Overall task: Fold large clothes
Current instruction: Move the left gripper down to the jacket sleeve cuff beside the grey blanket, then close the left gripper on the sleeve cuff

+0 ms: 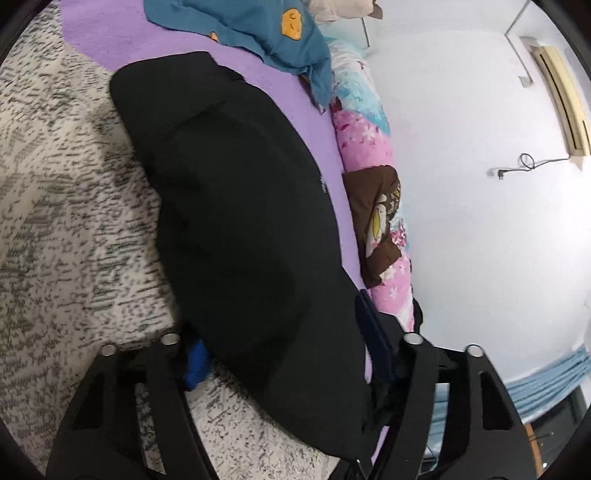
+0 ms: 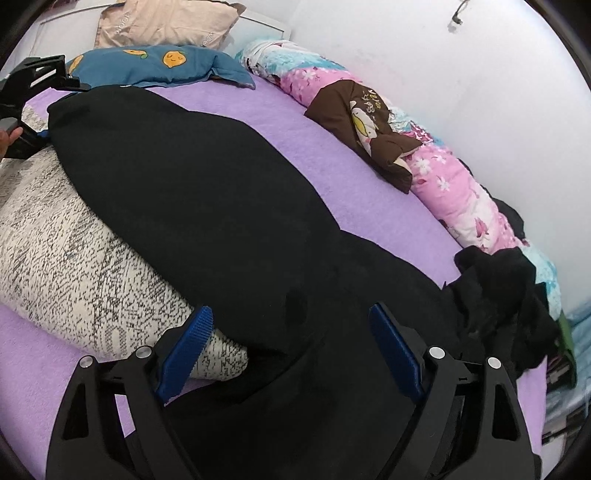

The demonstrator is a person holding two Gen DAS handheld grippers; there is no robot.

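A large black garment (image 1: 236, 192) (image 2: 207, 192) lies stretched along the bed, partly on a speckled white-and-black blanket (image 1: 66, 206) (image 2: 62, 254). My left gripper (image 1: 284, 350) straddles one end of it. The cloth fills the gap between the blue pads (image 1: 195, 363), lying flat and unpinched, so the jaws read as open. At the far upper left of the right wrist view the left gripper (image 2: 33, 85) shows at that same end. My right gripper (image 2: 291, 350) is open wide over the other end, its blue pads (image 2: 186, 347) on either side of the black cloth.
The purple sheet (image 1: 325, 122) (image 2: 369, 192) covers the bed. A rolled pink floral quilt (image 2: 447, 184) with a brown garment (image 2: 351, 122) lines the white wall. A teal pillow (image 2: 155, 66), a beige pillow (image 2: 166, 22) and a heap of black clothes (image 2: 506, 295) lie around.
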